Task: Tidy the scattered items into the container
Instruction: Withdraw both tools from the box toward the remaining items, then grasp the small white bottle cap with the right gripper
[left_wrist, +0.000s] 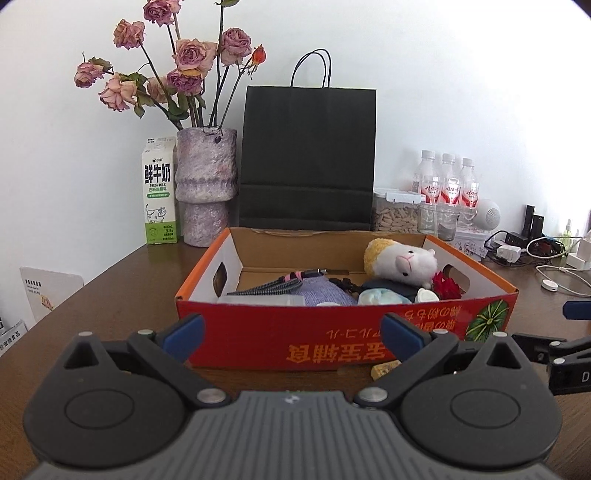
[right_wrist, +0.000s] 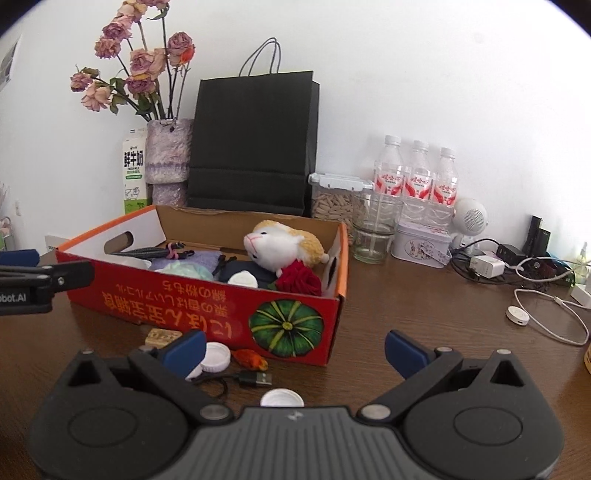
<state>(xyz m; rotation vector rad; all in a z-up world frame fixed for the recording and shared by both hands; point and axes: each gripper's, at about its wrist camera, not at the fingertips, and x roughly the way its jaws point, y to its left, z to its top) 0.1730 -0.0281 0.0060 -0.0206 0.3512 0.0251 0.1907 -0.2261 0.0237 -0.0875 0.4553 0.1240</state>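
A red and orange cardboard box (left_wrist: 280, 332) (right_wrist: 207, 314) stands on the brown table, holding a plush sheep (left_wrist: 402, 264) (right_wrist: 284, 243), a red fabric rose (right_wrist: 299, 280), cables, a purple pouch and other small things. My left gripper (left_wrist: 291, 334) is open in front of the box's near wall, empty. My right gripper (right_wrist: 295, 349) is open and empty near the box's pumpkin corner. Before the box lie a wooden block (right_wrist: 162, 336) (left_wrist: 384, 369), two white caps (right_wrist: 216, 356) (right_wrist: 281, 398), an orange-red toy (right_wrist: 251, 359) and a black USB cable (right_wrist: 255, 378).
Behind the box stand a black paper bag (left_wrist: 308, 158), a vase of dried roses (left_wrist: 205, 184), a milk carton (left_wrist: 159, 192), a jar of seeds (right_wrist: 332, 199), a glass (right_wrist: 375, 229), three water bottles (right_wrist: 419, 173), a tin (right_wrist: 421, 243) and chargers with cables (right_wrist: 517, 266).
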